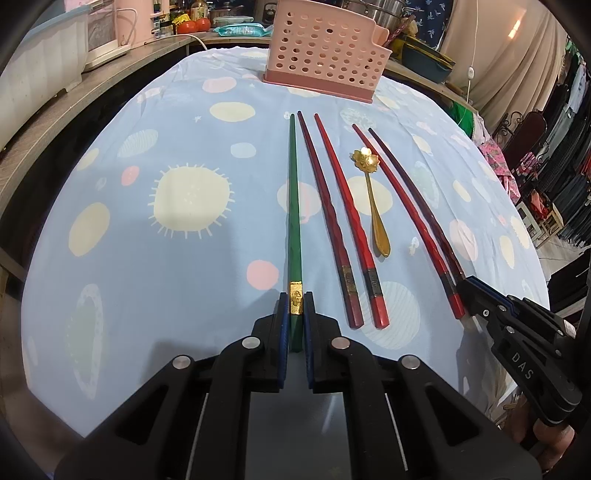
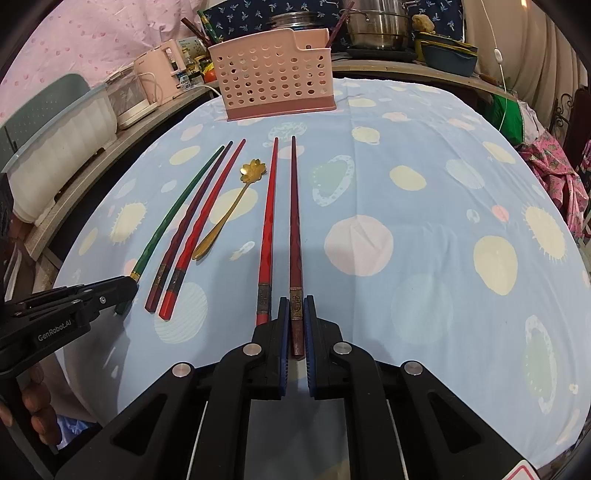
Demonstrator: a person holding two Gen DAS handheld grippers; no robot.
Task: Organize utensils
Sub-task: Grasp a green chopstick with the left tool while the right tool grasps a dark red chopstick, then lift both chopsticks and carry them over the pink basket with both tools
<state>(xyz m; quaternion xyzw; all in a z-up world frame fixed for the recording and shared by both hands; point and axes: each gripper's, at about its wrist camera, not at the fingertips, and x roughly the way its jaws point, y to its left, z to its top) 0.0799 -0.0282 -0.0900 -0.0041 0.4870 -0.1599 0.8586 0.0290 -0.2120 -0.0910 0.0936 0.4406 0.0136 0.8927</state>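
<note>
Premises: a lived-in domestic kitchen and dining corner that opens onto a clothing display. A table under a blue tablecloth [image 1: 155, 258] printed with pastel dots fills the centre of both views. A wooden counter [image 1: 74, 92] along the upper left carries a pink appliance [image 2: 162, 74], bottles and tomatoes [image 1: 195, 25]. At top centre stand stainless steel pots [image 2: 373, 26] and a perforated pink utensil basket [image 2: 275, 74]. Racks of hanging clothes [image 1: 569, 155] occupy the right edge of the left wrist view. Beige curtains [image 1: 517, 48] hang at upper right.
</note>
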